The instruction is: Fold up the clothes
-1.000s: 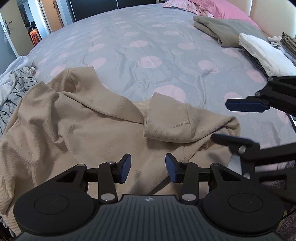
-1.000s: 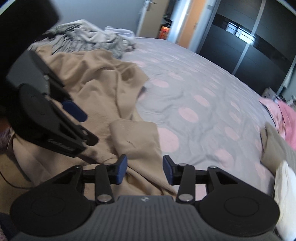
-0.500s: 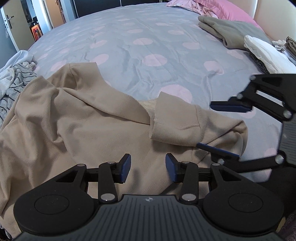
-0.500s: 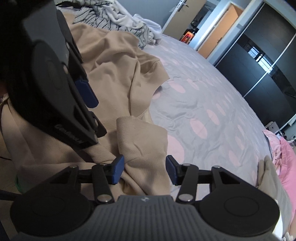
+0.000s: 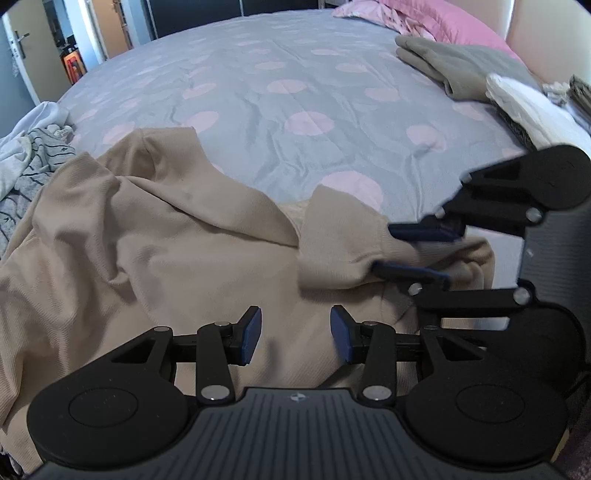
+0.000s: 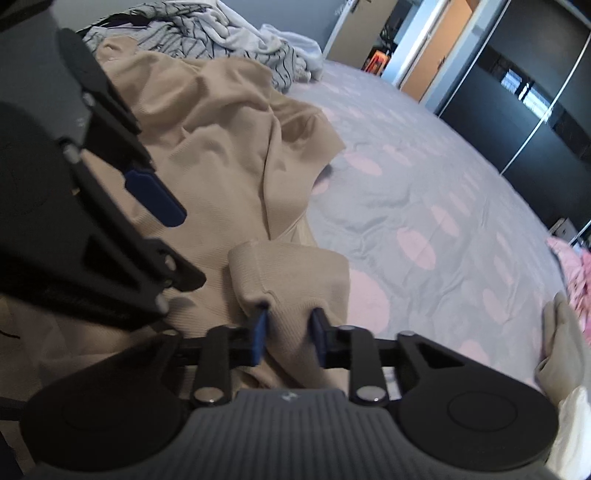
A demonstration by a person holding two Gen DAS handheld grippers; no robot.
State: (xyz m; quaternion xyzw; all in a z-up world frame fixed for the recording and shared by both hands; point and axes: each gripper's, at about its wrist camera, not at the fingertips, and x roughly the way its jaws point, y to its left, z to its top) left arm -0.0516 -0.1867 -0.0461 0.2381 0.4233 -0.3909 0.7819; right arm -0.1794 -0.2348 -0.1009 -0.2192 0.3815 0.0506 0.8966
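A beige knit sweater (image 5: 166, 258) (image 6: 221, 147) lies crumpled on the near side of the bed. Its sleeve cuff (image 5: 340, 240) (image 6: 295, 273) is folded over toward the right. My right gripper (image 6: 288, 332) (image 5: 413, 253) has its jaws closing on that cuff, and the fabric bunches between both blue pads. My left gripper (image 5: 295, 334) (image 6: 173, 240) hovers open over the sweater's body, just left of the cuff, with nothing between its fingers.
The grey bedcover with pink dots (image 5: 295, 92) (image 6: 424, 184) stretches beyond the sweater. A folded olive garment (image 5: 454, 66), a white folded one (image 5: 528, 107) and a pink pillow (image 5: 443, 18) lie at the far right. A striped laundry pile (image 5: 22, 166) (image 6: 207, 26) sits far left.
The right gripper has dropped onto the sleeve cuff and its jaws have narrowed around the fabric. The left gripper has stayed put, still open.
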